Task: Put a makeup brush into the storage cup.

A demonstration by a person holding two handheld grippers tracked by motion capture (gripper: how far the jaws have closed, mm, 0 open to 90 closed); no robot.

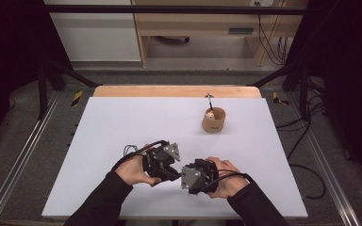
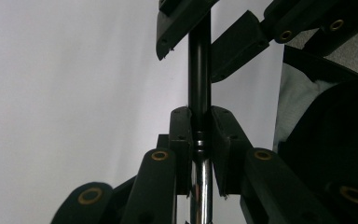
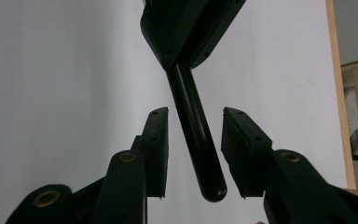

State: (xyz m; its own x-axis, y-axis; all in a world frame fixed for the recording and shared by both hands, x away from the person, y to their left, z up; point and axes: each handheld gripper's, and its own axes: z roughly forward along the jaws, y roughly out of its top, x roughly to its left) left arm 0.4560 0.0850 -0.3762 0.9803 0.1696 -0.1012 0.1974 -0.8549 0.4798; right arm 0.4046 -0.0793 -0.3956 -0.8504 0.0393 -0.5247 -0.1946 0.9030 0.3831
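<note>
Item: black-handled tool [image 2: 199, 70], slim, with a metal shaft [image 2: 200, 186] at one end; it is lying between your two grippers, low over the white table [image 1: 122, 122] near its front edge.
Left gripper [image 2: 199, 123]: you are clamping its jaws tight on the tool where handle meets shaft.
Right gripper [image 3: 193, 135]: you are holding its jaws parted, one either side of the handle's rounded end, neither pad touching it.
Also present: brown cup [image 1: 214, 119], standing well apart toward the table's far side
</note>
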